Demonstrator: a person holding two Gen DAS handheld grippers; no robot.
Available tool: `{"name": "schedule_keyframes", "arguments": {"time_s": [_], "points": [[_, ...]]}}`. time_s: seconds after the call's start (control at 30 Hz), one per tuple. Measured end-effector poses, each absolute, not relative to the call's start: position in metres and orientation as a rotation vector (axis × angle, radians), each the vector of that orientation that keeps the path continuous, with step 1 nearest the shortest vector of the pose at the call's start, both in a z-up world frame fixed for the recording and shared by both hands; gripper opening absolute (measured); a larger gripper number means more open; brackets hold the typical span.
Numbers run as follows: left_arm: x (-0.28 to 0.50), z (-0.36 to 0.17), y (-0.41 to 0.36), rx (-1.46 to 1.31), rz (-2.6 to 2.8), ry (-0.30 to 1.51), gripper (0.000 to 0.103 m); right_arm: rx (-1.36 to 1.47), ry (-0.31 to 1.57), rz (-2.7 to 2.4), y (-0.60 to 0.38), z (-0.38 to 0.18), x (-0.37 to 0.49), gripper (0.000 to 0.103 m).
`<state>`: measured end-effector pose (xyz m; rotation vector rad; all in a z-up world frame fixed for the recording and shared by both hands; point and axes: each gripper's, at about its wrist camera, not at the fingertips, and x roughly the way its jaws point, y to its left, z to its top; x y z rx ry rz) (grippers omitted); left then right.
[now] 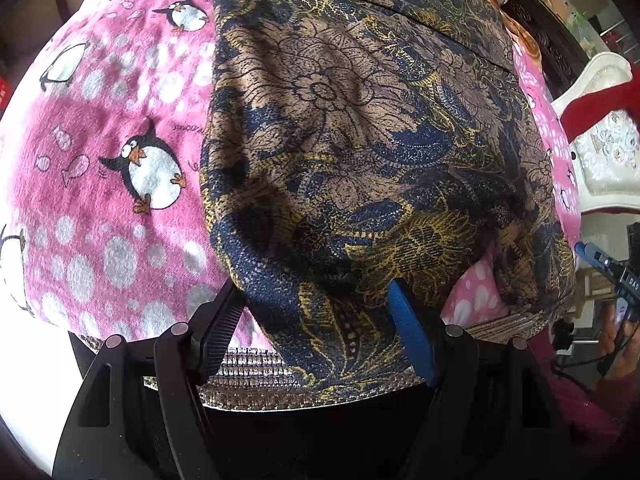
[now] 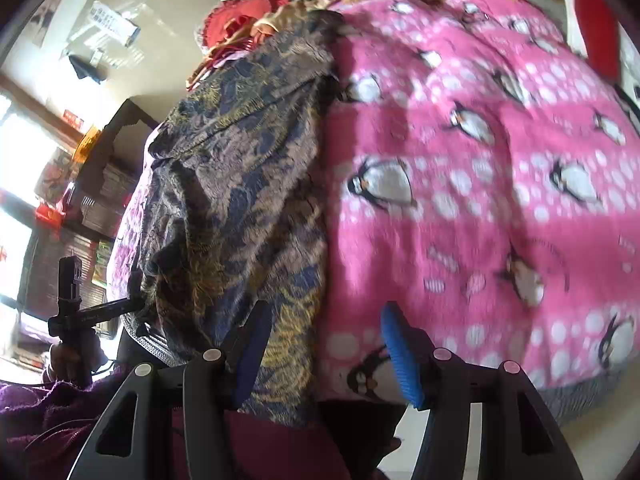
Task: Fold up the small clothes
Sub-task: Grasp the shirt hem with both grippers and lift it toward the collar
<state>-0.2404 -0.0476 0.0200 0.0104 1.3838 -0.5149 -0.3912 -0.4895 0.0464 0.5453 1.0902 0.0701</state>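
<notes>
In the left wrist view, the blanket (image 1: 100,184), pink with penguins, fills the 9 o'clock side. Over it, from 12 down to 6 o'clock, lies the cloth (image 1: 360,152), brown and navy with yellow flower patterns, rumpled and hanging over the near edge. The left gripper (image 1: 316,320) sits at 6 o'clock with its fingers (image 1: 412,332) spread apart; the cloth's hem lies between them, but the pads do not press on it. At 3 o'clock, past the cloth, the right gripper's blue tip (image 1: 586,250) shows, well apart.

In the right wrist view, a hand (image 2: 74,356) with a purple sleeve (image 2: 36,416) holds the left gripper at 8 o'clock. The cloth (image 2: 240,184) runs from 11 to 6 o'clock, the blanket (image 2: 500,200) taking the whole 3 o'clock side. The right gripper (image 2: 324,348) at 6 o'clock has its fingers (image 2: 402,356) parted, one over the cloth's edge, the other over the blanket, gripping nothing.
</notes>
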Motion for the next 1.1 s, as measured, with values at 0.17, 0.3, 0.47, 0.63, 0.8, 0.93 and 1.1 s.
{"name": "schedule_keyframes", "arguments": {"time_s": [0.17,0.3,0.47,0.63,0.8,0.93,1.1], "points": [[-0.24,0.019,-0.048,0.0,-0.519,1.387,0.073,0.608,1.114,0.152,-0.478,0.031,-0.401,0.055],[-0.239,0.019,-0.049,-0.006,-0.519,1.391,0.073,0.578,1.087,0.164,-0.468,0.033,-0.405,0.058],[-0.243,0.022,-0.046,0.003,-0.544,1.392,0.061,0.479,1.101,0.242,-0.45,0.049,-0.404,0.045],[-0.245,0.022,-0.044,-0.011,-0.532,1.391,0.06,0.457,1.135,0.231,-0.445,0.037,-0.396,0.045],[-0.247,0.023,-0.049,0.029,-0.519,1.39,0.06,0.571,1.074,0.229,-0.451,0.03,-0.395,0.046],[-0.246,0.023,-0.051,0.041,-0.517,1.388,0.06,0.555,1.074,0.239,-0.447,0.03,-0.392,0.046],[-0.247,0.023,-0.05,0.05,-0.518,1.383,0.06,0.544,1.09,0.248,-0.441,0.029,-0.385,0.046]]}}
